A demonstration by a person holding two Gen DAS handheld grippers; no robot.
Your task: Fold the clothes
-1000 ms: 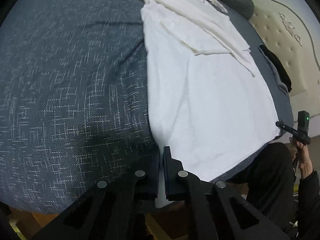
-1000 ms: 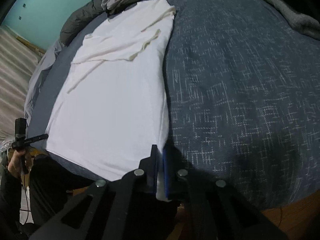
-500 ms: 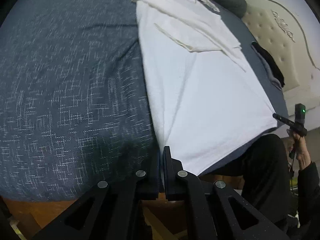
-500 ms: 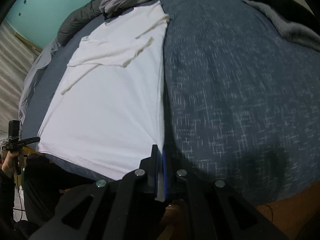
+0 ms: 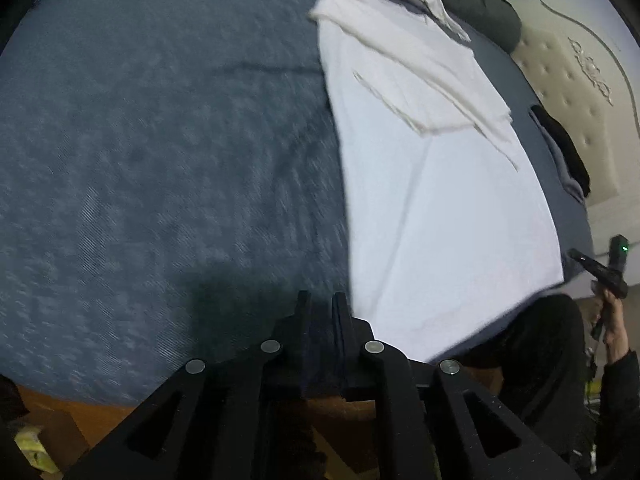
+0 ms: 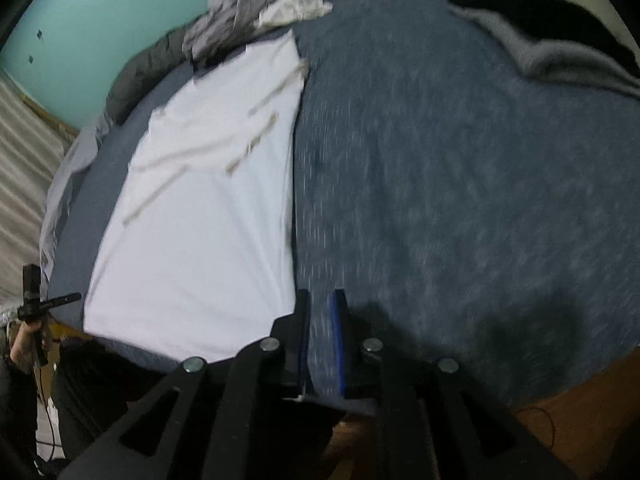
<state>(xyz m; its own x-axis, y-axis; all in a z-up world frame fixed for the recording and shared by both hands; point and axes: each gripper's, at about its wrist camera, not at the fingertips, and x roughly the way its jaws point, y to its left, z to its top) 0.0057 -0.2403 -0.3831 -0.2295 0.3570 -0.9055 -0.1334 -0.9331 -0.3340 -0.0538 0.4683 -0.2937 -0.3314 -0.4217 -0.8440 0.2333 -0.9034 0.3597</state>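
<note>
A white shirt [image 5: 440, 200] lies flat on the dark blue bed cover [image 5: 160, 160], sleeves folded across its far half. My left gripper [image 5: 322, 306] hovers just off the shirt's near left corner. Its jaws are opening, and only bed cover shows in the narrow gap between them. In the right wrist view the same shirt [image 6: 208, 232] spreads to the left. My right gripper [image 6: 320, 306] sits at the shirt's near right corner, jaws opening, with blue cover [image 6: 440, 180] showing between the pads and no cloth in them.
A grey and white heap of clothes [image 6: 248, 16] lies at the far end. A black and grey garment [image 6: 552, 36] rests near the padded headboard [image 5: 580, 80]. The person's dark trousers [image 5: 536, 344] stand at the bed's wooden near edge [image 6: 568, 424].
Both grippers were shut on the shirt's near corners. Now their jaws have parted, the cloth is out of them, and both have drawn back and up a little.
</note>
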